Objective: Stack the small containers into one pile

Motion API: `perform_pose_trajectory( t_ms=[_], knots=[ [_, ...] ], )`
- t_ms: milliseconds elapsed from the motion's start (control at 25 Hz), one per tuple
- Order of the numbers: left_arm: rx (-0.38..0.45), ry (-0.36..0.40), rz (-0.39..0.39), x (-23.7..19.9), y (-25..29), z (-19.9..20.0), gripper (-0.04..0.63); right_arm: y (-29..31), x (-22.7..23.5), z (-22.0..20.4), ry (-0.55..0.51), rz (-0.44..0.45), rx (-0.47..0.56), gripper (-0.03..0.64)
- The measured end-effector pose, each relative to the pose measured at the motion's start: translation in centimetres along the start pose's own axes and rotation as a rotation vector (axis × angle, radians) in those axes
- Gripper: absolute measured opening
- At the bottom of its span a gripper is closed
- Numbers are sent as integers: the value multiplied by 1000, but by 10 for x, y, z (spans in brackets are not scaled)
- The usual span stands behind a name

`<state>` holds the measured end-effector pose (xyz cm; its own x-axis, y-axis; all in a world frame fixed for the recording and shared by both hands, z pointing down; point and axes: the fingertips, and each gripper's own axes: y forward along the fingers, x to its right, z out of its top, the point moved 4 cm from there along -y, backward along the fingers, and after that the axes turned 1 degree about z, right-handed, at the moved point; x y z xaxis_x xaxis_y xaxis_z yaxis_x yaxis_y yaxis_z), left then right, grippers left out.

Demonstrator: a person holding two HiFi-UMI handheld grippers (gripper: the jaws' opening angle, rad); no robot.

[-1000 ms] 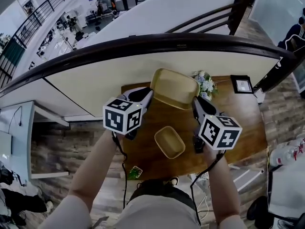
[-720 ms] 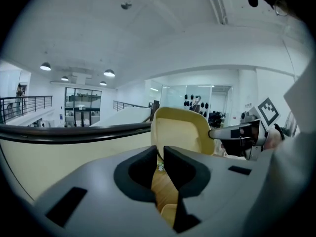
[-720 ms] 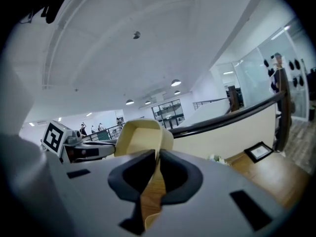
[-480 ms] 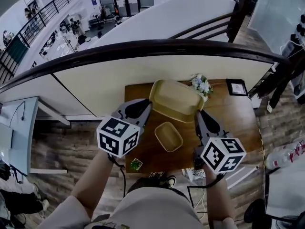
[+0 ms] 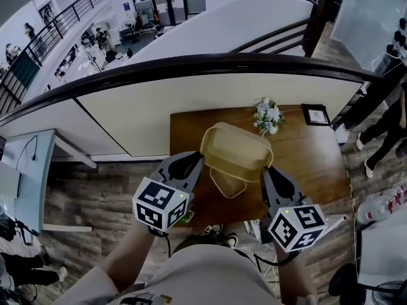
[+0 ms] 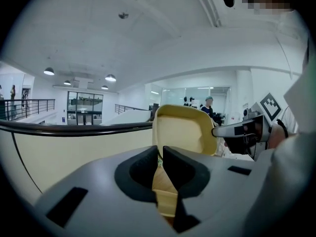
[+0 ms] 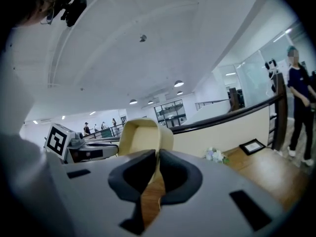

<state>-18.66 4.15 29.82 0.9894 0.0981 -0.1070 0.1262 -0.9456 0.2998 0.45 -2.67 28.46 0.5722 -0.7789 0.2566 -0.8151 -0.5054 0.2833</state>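
The left tool (image 5: 199, 161) and right tool (image 5: 265, 169) each pinch an opposite rim of the larger container (image 5: 236, 151), held above the smaller container (image 5: 226, 184) on the worktop (image 5: 305, 161). It looks light and thin-walled (probably flexes), so gripping both rims suits it.

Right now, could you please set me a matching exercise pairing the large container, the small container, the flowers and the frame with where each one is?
1. large container
2. small container
3. flowers
4. frame

A. far right corner of the table
B. on the table, partly hidden under another container
C. clamped in the jaws of the left gripper and right gripper
D. middle of the table's far edge

Pairs: 1-C, 2-B, 3-D, 4-A
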Motion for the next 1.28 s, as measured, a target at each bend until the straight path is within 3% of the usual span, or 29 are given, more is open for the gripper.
perform_pose_trajectory(
  t_ms=[440,880,1040,1280],
  knots=[
    [-40,-6,14,-4,10,-8,32,5,9,-24,149,20,-33,31],
    [-277,50,-18,-20,65,-63,29,33,36,-99,388,-41,-166,32],
    [-364,30,-50,-26,86,-92,29,44,48,-132,516,-85,-205,31],
    [-481,17,-73,-32,114,-139,29,59,60,-180,578,-129,-304,32]
  ],
)
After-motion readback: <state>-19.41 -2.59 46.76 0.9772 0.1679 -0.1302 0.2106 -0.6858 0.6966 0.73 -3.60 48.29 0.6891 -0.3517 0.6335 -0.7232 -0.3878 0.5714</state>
